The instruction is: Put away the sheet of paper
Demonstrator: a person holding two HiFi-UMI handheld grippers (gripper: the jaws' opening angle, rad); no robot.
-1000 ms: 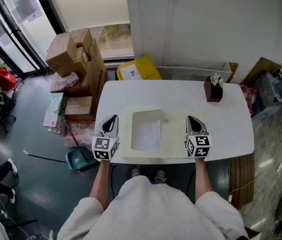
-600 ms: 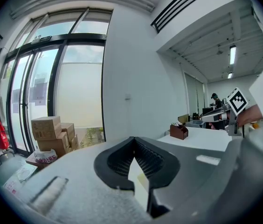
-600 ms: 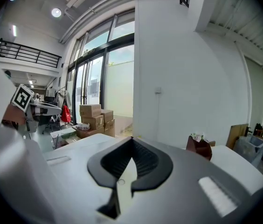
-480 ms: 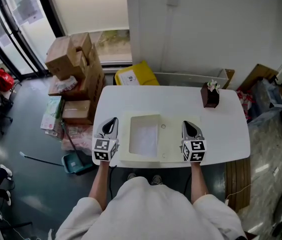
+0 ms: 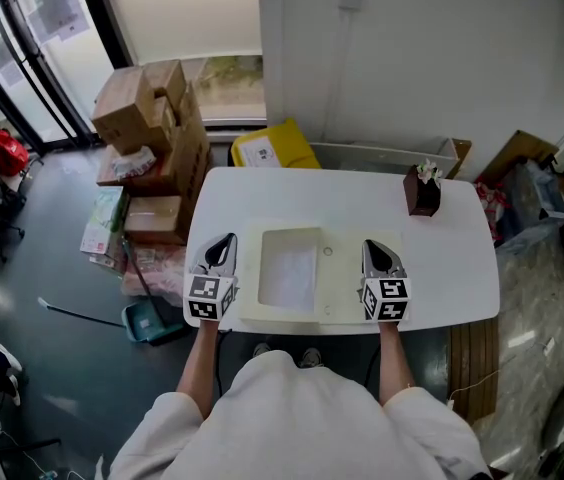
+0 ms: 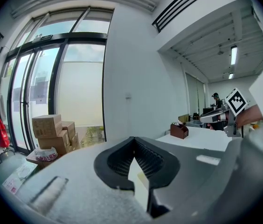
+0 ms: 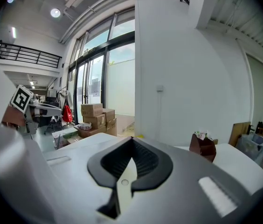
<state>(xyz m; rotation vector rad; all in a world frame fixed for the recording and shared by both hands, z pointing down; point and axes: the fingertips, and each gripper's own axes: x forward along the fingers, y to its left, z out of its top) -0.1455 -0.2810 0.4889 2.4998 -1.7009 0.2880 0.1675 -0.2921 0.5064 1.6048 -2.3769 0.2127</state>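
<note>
A white sheet of paper (image 5: 290, 270) lies flat on the left half of a cream folder (image 5: 347, 283) with a small round button (image 5: 328, 252), in the middle of the white table (image 5: 452, 258). My left gripper (image 5: 224, 241) rests on the table just left of the folder, shut and empty. My right gripper (image 5: 376, 247) sits over the folder's right part, also shut with nothing in it. In the left gripper view the left gripper (image 6: 134, 142) has its jaws together; in the right gripper view the right gripper (image 7: 132, 142) looks the same.
A brown box (image 5: 422, 191) with white paper in it stands at the table's back right. Stacked cardboard boxes (image 5: 152, 118) and a yellow box (image 5: 274, 148) sit on the floor beyond the left and far edges. A teal dustpan (image 5: 157, 320) lies left of the table.
The head view has shifted slightly. Both grippers stay shut at the folder's sides, and the paper has not moved.
</note>
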